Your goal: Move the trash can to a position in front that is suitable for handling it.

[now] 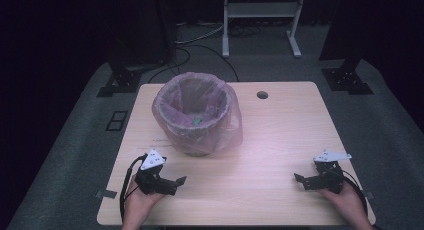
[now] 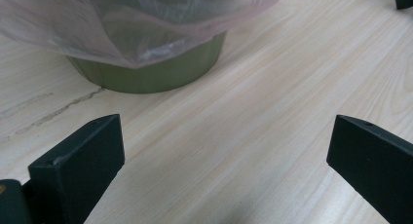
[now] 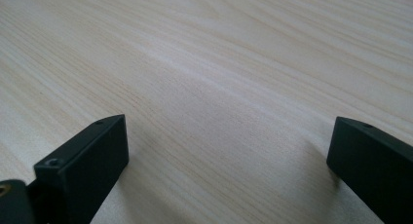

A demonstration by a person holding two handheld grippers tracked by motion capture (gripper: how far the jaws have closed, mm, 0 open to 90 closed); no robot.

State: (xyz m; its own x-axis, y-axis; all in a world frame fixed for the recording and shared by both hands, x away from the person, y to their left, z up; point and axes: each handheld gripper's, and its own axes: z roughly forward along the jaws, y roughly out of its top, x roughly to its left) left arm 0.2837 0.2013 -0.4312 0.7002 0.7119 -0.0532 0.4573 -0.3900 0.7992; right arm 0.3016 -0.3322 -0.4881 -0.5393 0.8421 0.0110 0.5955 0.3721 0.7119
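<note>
So from where I'm sitting nothing's really started: my left gripper [image 1: 172, 182] is parked near the table's [image 1: 280, 140] front-left corner, jaws spread wide with nothing between them, and just past it, toward the back-left part of the table, sits the green bin [image 1: 196, 115] with the pinkish bag [image 1: 235, 132] draped over its rim. Something small and green lies at the bottom of the bin, can't tell what. Over by the front-right corner my right gripper [image 1: 304, 180] is likewise released and empty, so my guess is everything's still left to do.
</note>
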